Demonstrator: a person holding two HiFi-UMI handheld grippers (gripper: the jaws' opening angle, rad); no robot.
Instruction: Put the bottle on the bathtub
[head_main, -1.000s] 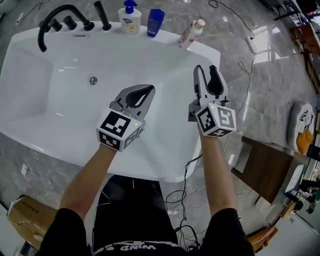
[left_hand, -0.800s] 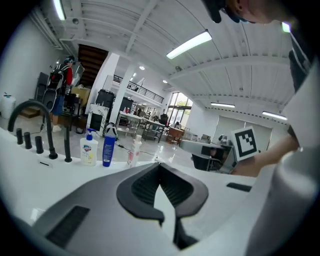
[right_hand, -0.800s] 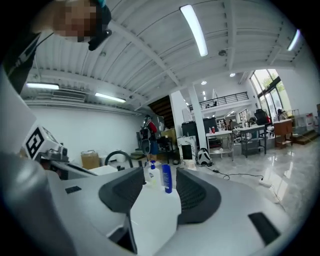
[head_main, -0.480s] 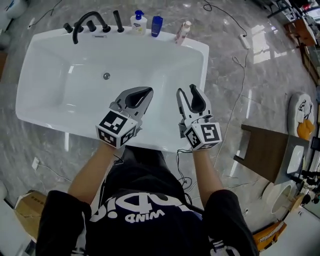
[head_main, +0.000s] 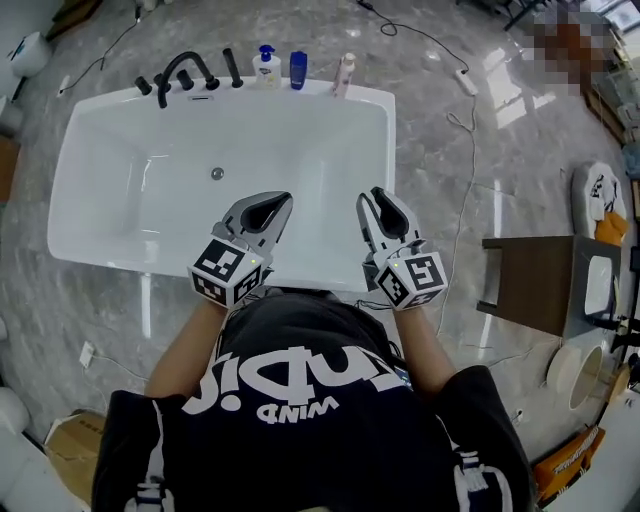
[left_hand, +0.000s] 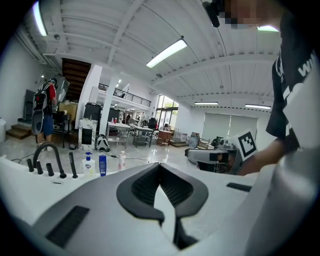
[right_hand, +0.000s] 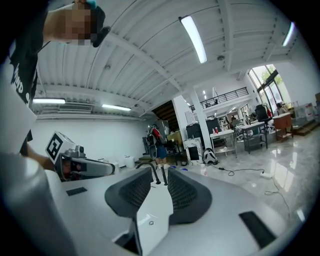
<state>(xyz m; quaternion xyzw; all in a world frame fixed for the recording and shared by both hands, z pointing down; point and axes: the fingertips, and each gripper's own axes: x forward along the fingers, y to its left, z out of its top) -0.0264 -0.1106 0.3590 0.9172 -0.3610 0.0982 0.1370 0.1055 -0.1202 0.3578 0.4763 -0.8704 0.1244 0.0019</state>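
Note:
A white bathtub (head_main: 130, 258) fills the upper left of the head view. On its far rim stand a white pump bottle (head_main: 265, 66), a blue bottle (head_main: 298, 70) and a white bottle with a pink cap (head_main: 344, 75), to the right of a black faucet (head_main: 180, 72). Both grippers hover over the tub's near rim, far from the bottles. My left gripper (head_main: 277, 202) is shut and empty, its pads meeting at the tip (left_hand: 160, 164). My right gripper (head_main: 378, 202) is open by a narrow gap (right_hand: 160, 172) with nothing in it. The same bottles (left_hand: 102, 165) show small in the left gripper view.
A brown side table (head_main: 530, 285) stands on the marble floor to the right of the tub. Cables (head_main: 455, 120) and a power strip (head_main: 466, 82) lie on the floor at the upper right. A cardboard box (head_main: 50, 450) sits at the lower left. The gripper views show an open hall with desks.
The head view has drawn back, so the tub looks smaller and farther. Both grippers have come back from over the basin to the near rim. The bottles have not moved.

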